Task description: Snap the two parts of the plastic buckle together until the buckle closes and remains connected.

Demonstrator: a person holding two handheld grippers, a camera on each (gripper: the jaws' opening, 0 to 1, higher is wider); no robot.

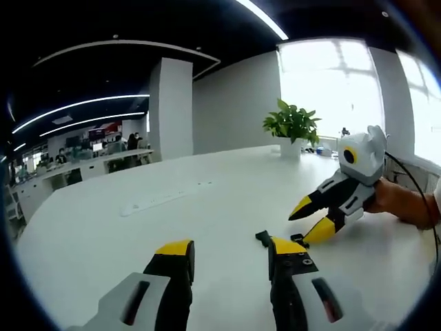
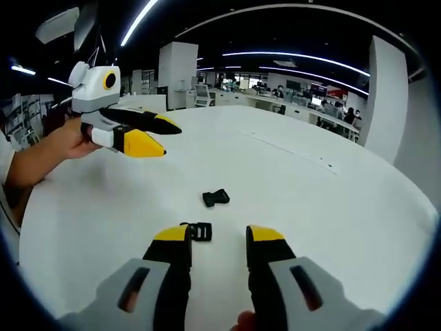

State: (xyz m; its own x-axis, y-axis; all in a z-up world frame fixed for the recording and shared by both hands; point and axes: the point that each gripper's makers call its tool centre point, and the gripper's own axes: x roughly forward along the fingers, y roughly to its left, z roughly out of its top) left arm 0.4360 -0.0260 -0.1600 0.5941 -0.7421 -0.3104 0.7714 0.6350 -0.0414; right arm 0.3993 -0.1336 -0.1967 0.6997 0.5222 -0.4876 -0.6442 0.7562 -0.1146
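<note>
In the right gripper view, the right tool (image 2: 217, 243) is seen nearest, held low over the white table (image 2: 331, 207) with its jaws spread and nothing between them. One buckle part (image 2: 198, 231) lies flat on the table just beside the left jaw tip, touching or nearly so; which cannot be told. The second part (image 2: 216, 198) lies a little farther on, apart from the first and unconnected. Beyond both, the left tool (image 2: 153, 136) is held above the table by a hand (image 2: 69, 145), its jaws parted and empty.

In the left gripper view, the left tool's own jaws are seen wide apart and empty, and a dark buckle part (image 1: 263, 238) shows just past the right jaw tip. The right tool (image 1: 313, 219) is seen farther right, open. A plant (image 1: 293, 124) stands at the table's far edge, and desks with seated people lie well beyond.

The step in hand is judged to be the first grasp, since neither part is held. It is done well if each part is gripped by its strap end, so that the mating ends are left free. The prongs should be lined up squarely with the socket before any push, and both parts should be kept low and central so they stay in sight. A skewed grasp on such a small, flat piece could flick it away.
</note>
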